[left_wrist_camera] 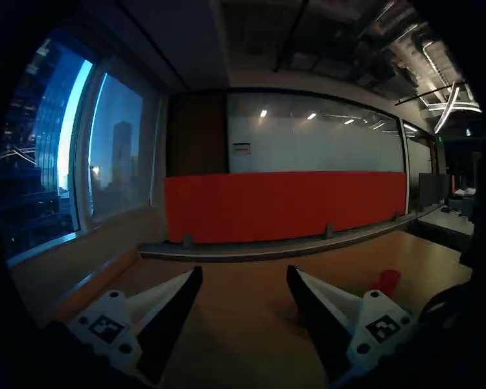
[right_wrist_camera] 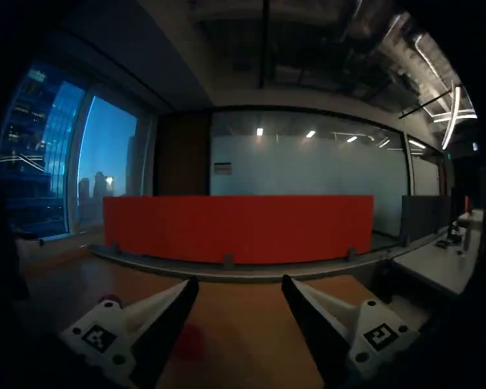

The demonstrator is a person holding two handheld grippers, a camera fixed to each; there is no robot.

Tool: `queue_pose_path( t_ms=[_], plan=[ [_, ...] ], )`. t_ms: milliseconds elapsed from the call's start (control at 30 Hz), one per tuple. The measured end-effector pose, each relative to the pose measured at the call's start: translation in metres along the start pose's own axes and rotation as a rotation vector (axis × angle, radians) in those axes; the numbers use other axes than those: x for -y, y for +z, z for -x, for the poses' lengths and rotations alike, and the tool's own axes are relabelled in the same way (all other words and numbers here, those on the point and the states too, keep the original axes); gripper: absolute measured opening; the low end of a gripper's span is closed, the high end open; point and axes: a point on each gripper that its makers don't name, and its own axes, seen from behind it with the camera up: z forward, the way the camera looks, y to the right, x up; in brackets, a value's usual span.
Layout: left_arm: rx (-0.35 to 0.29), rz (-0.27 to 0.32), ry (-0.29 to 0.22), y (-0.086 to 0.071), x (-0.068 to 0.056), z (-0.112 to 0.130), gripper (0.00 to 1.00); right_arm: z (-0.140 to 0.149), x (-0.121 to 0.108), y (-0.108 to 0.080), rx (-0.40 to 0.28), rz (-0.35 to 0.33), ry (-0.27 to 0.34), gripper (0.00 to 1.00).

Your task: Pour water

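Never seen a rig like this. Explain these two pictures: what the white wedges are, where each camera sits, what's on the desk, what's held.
No robot here: a person carries a two-finger gripper in each hand, and a fisheye camera rides on each, looking along its fingers. The white wedges are those fingers. The left gripper view shows the left gripper open over a wooden desk, with a red object behind one finger, too dim to identify. The right gripper view shows the right gripper, also open, and a blurry red patch on the desk. Nothing is held.
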Motion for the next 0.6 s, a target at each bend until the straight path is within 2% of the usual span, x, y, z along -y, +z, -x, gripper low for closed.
queue_pose_path(
  t_ms=[300,467,600],
  plan=[
    [-0.011,0.044,-0.017,0.002,-0.001,-0.047,0.97,-0.029,0.007,0.005,0.01,-0.027,-0.001,0.99],
    [-0.007,0.071,-0.019,0.002,-0.003,-0.053,0.96,-0.028,0.011,0.004,0.014,-0.05,0.005,0.99],
    [0.001,0.12,-0.02,0.003,-0.012,-0.051,0.96,-0.025,0.017,0.005,0.02,-0.092,0.009,0.99]
  ],
)
